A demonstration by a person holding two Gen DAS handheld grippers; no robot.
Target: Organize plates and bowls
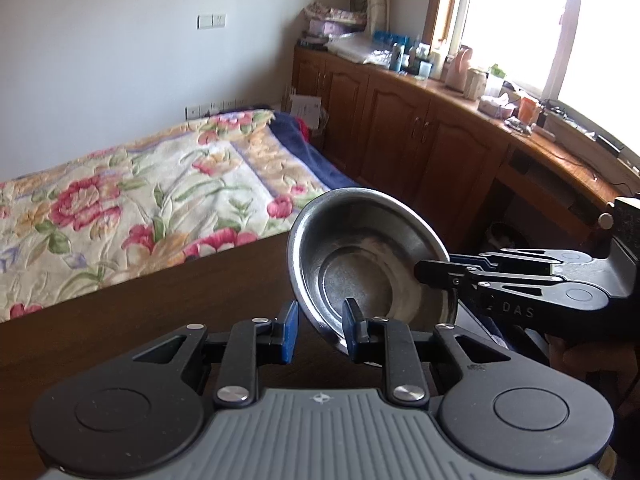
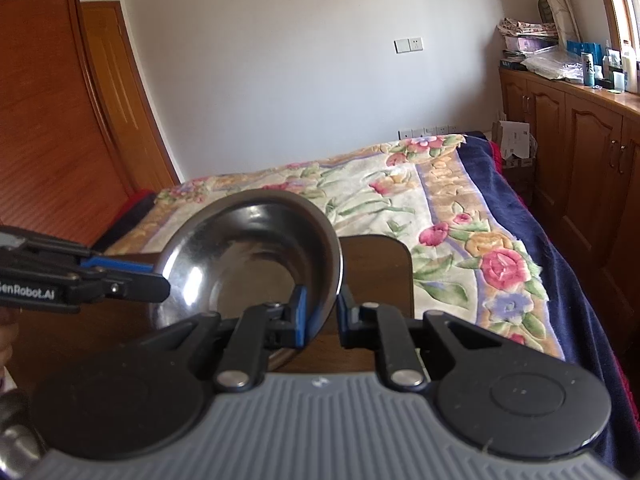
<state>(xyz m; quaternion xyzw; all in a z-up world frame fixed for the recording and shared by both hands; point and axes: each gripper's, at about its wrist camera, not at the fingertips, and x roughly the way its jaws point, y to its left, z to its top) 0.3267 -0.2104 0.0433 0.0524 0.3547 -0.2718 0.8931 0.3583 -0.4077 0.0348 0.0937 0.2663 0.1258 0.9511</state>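
Note:
A steel bowl (image 1: 360, 272) hangs tilted above the dark wooden table (image 1: 120, 300), its hollow turned toward both cameras. My left gripper (image 1: 320, 332) has the bowl's near rim between its blue pads, one finger inside and one outside, shut on it. My right gripper (image 1: 434, 270) comes in from the right and clamps the bowl's right rim. In the right wrist view the steel bowl (image 2: 248, 260) has its rim pinched in the right gripper (image 2: 322, 312), while the left gripper (image 2: 162, 280) holds its left edge. The table (image 2: 380, 272) lies behind.
A bed with a floral cover (image 1: 140, 200) lies just past the table's far edge. Wooden cabinets (image 1: 400, 128) with a cluttered top run along the right wall under a window. A wooden wardrobe (image 2: 60, 120) stands at left. A shiny metal object (image 2: 12, 440) shows at the lower left.

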